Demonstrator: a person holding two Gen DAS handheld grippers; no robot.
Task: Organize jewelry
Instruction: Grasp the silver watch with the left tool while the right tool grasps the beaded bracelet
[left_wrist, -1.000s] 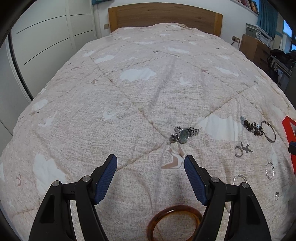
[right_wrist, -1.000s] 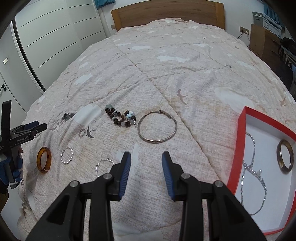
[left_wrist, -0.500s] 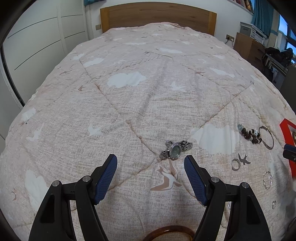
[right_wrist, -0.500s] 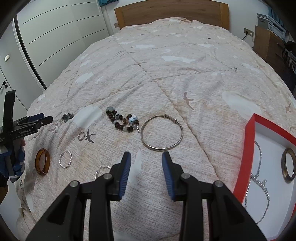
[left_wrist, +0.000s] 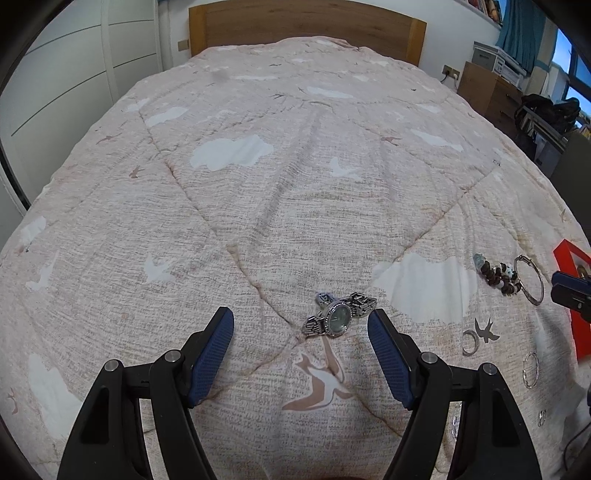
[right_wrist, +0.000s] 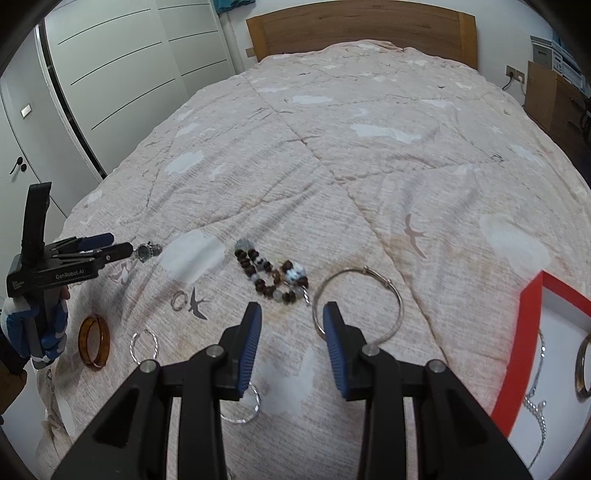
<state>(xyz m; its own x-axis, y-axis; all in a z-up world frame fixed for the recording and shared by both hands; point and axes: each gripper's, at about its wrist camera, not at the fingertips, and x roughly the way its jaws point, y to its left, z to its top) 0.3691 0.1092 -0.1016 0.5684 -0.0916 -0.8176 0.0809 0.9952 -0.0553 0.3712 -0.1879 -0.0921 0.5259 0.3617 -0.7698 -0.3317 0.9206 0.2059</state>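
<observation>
A silver wristwatch with a green dial lies on the bedspread just beyond my left gripper, which stands open and empty. In the right wrist view the same watch sits just past the left gripper's tips. My right gripper is open a little, empty, hovering just short of the beaded bracelet and the thin silver bangle. An amber bangle, a small ring and twisted silver hoops lie at the left. The red-rimmed white tray at the right holds a chain and a dark bangle.
The pink quilted bedspread covers the whole bed up to a wooden headboard. White wardrobe doors stand on the left, a wooden cabinet on the right. A gloved hand holds the left gripper.
The left gripper moved forward toward the watch, and the amber bangle dropped out of its view. The right gripper advanced toward the beaded bracelet and silver bangle. Neither gripper's opening changed.
</observation>
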